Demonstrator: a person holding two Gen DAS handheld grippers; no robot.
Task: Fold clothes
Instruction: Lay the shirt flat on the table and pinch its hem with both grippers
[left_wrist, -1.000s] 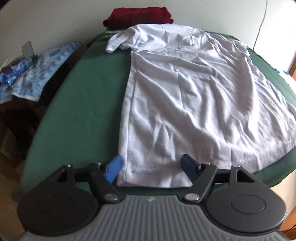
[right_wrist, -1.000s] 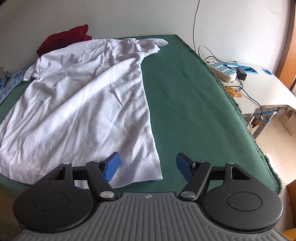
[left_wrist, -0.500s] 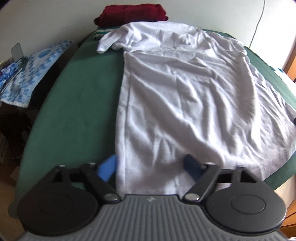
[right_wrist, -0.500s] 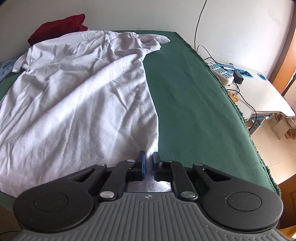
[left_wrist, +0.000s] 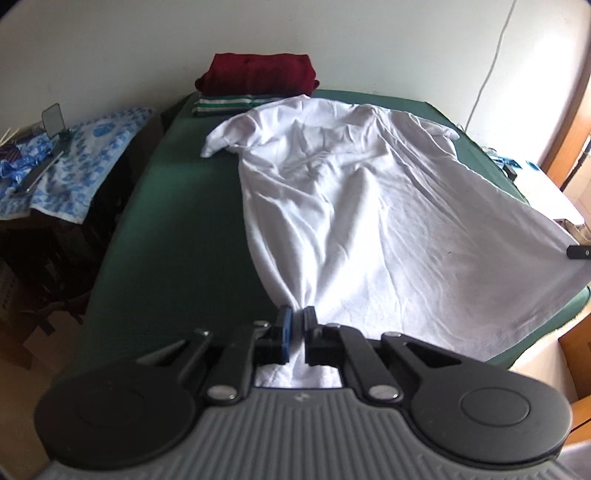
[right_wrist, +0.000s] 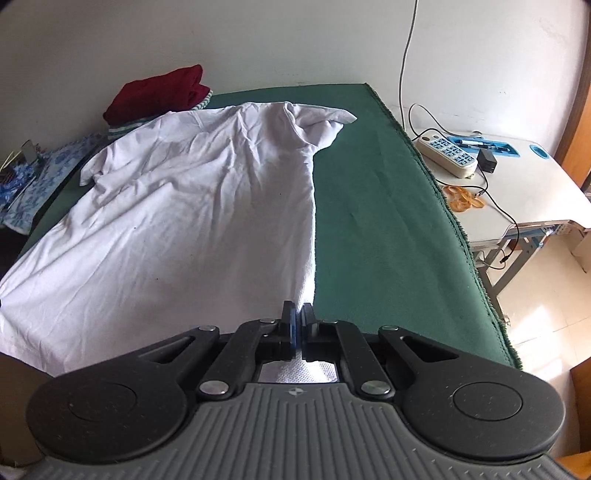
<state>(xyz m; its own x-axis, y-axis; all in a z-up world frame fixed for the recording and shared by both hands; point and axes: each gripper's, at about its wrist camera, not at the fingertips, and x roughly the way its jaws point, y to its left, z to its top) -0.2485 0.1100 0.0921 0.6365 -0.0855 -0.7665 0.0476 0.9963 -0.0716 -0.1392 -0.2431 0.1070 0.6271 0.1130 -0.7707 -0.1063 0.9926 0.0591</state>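
A white T-shirt (left_wrist: 369, 206) lies spread on the green table (left_wrist: 177, 229), its collar toward the far wall. My left gripper (left_wrist: 298, 318) is shut on the shirt's near left hem corner, and the cloth bunches into folds between the pads. In the right wrist view the same T-shirt (right_wrist: 199, 206) stretches away, and my right gripper (right_wrist: 298, 314) is shut on the near right hem corner. Both corners are lifted off the green table (right_wrist: 376, 229). The tip of the right gripper shows at the edge of the left wrist view.
Folded clothes are stacked at the far end: a dark red garment (left_wrist: 258, 75) on a green-striped one (left_wrist: 229, 105). A blue-patterned cloth (left_wrist: 74, 158) covers a side stand on the left. A white desk (right_wrist: 517, 184) with a power strip (right_wrist: 447, 155) and cables stands to the right.
Both grippers went from open around the hem corners to shut on them, the right one first. Both then rose, pulling the near hem up off the table.
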